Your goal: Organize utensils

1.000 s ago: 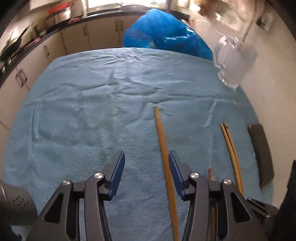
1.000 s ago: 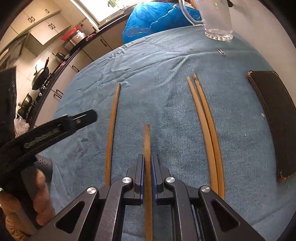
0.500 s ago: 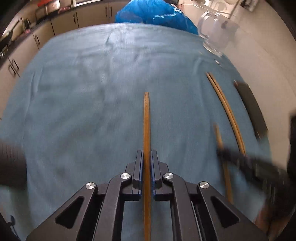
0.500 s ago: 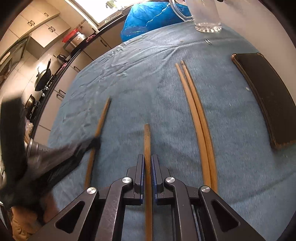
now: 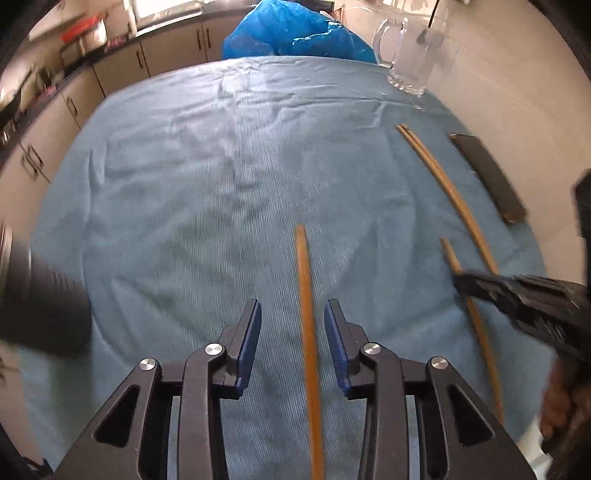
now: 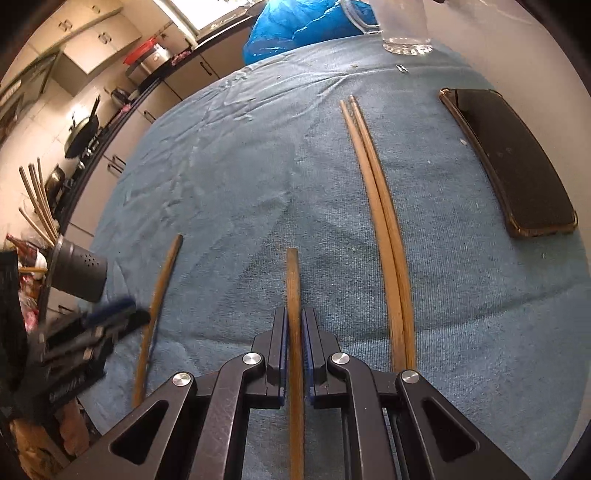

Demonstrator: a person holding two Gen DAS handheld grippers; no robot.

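Left claw (image 5: 291, 332) wide open, low over the blue towel (image 5: 207, 192) covering the counter. One chopstick (image 5: 306, 325) lying on the towel between the two blue pads, touching neither, running lengthwise along the fingers toward the far edge; tip reaches well past the fingertips. In the right wrist view the same stick (image 6: 155, 306) shows just beside the blurred left claw (image 6: 110, 321).

Right claw (image 6: 294, 347) closed tight on a second chopstick (image 6: 293, 295), pads pressed against both its sides, stick projecting straight ahead beyond the fingertips. From the left view, this held chopstick (image 5: 469, 295) crosses under the dark right claw (image 5: 476, 286) near the right edge of the counter.

Pair of chopsticks (image 6: 380, 214) lying side by side and touching, to the right of the held one, nearer the right edge. Black phone (image 6: 509, 162) flat further right, along that edge. Glass mug (image 5: 410, 59) upright at the far right corner. Blue plastic bag (image 5: 295, 33) beyond the far edge. Dark perforated utensil holder (image 6: 79, 273) at the left edge, sticks standing in it.
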